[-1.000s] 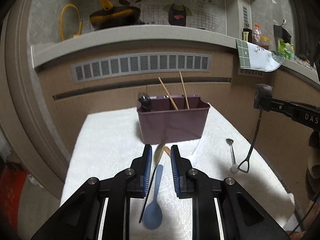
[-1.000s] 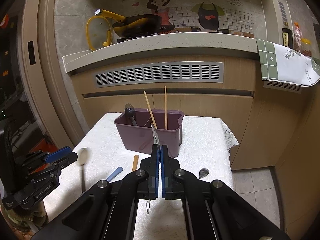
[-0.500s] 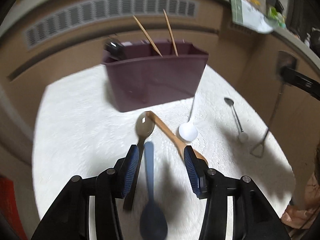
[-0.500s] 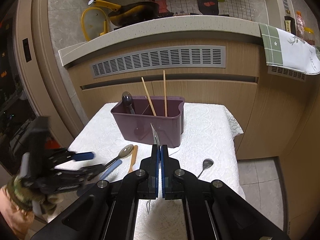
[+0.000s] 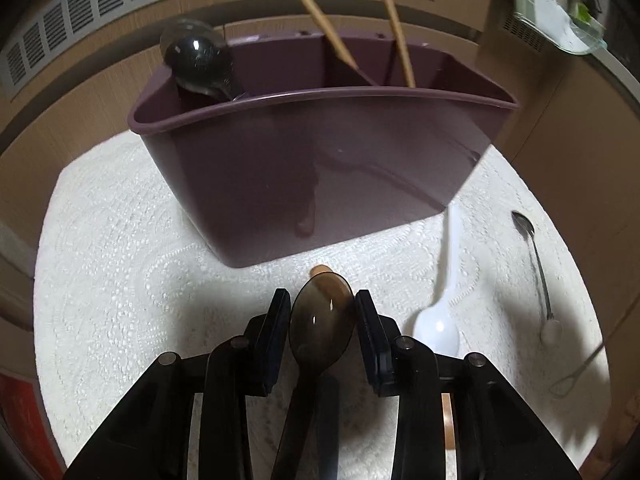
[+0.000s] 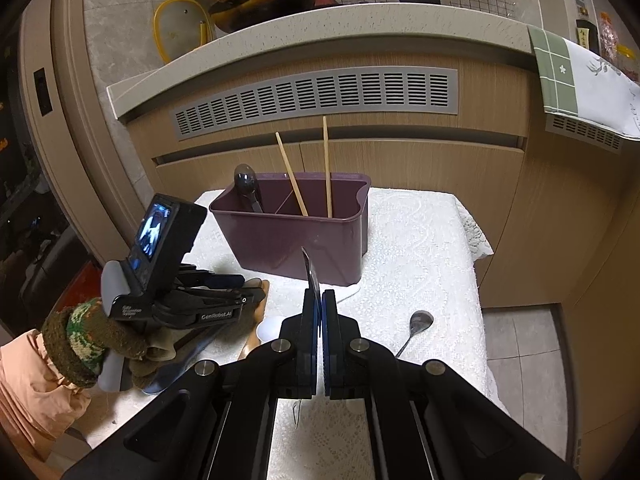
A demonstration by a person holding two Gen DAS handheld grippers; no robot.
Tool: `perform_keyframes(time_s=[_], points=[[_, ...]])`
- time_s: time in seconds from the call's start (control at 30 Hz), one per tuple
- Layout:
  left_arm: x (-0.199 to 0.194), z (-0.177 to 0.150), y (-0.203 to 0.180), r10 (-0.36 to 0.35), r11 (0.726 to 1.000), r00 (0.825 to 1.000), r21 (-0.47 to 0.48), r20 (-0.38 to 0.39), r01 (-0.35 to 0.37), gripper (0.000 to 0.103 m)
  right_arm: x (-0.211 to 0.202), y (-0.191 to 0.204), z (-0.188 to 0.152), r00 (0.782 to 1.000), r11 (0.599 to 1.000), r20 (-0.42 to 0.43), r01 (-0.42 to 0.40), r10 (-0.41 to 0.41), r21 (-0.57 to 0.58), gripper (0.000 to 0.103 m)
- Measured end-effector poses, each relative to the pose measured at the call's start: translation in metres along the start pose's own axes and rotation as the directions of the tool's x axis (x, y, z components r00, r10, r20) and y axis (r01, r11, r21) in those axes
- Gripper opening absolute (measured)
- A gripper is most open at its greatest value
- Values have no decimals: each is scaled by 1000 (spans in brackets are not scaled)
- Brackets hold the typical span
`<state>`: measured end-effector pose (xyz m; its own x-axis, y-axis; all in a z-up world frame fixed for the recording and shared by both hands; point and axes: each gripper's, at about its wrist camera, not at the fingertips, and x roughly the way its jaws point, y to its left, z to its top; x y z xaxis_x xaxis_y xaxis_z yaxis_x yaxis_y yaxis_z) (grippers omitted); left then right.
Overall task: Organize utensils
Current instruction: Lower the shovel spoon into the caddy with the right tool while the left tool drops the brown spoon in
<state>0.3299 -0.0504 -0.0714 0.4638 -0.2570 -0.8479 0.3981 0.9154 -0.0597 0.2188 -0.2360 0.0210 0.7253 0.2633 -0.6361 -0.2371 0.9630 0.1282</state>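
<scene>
A purple caddy (image 5: pixel 320 168) (image 6: pixel 288 240) stands on the white cloth, holding two chopsticks (image 5: pixel 320 12) and a dark spoon (image 5: pixel 196 60). Just in front of it, my left gripper (image 5: pixel 322 304) (image 6: pixel 256 286) points steeply down. Its jaws are closing, and the pads touch both edges of the bowl of a brown translucent spoon (image 5: pixel 322 328). A blue spoon handle (image 5: pixel 330 420) lies beside the brown handle under the gripper. My right gripper (image 6: pixel 320 300) hovers nearer the table's front, shut on a thin metal utensil (image 6: pixel 309 270); its tip sticks up above the pads.
A white plastic spoon (image 5: pixel 440 320) and a small metal spoon (image 5: pixel 536 264) (image 6: pixel 420 320) lie right of the left gripper. A wooden spoon tip (image 5: pixel 320 270) peeks out ahead of it. A gloved hand (image 6: pixel 92 340) holds the left gripper. Wooden cabinets rise behind the table.
My left gripper moved forward and down toward the caddy, opened off the brown spoon's handle, and now closes round its bowl. The right gripper sank slightly, still shut on its utensil.
</scene>
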Motion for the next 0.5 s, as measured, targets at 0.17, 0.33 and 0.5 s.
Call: perform_keyframes(time_s=[0.17, 0.33, 0.5], points=[[-34, -15, -1, -16, 999, 997, -26, 77, 18, 34, 0, 5, -1, 1000, 1000, -1, -5, 5, -3, 2], [-92, -34, 6, -18, 993, 968, -106, 251, 46, 34, -8, 14, 2, 1000, 1000, 18, -6, 6, -28, 2], [-132, -36, 8, -38, 987, 932, -131, 360, 91, 34, -14, 21, 9, 999, 999, 42, -7, 9, -46, 2]])
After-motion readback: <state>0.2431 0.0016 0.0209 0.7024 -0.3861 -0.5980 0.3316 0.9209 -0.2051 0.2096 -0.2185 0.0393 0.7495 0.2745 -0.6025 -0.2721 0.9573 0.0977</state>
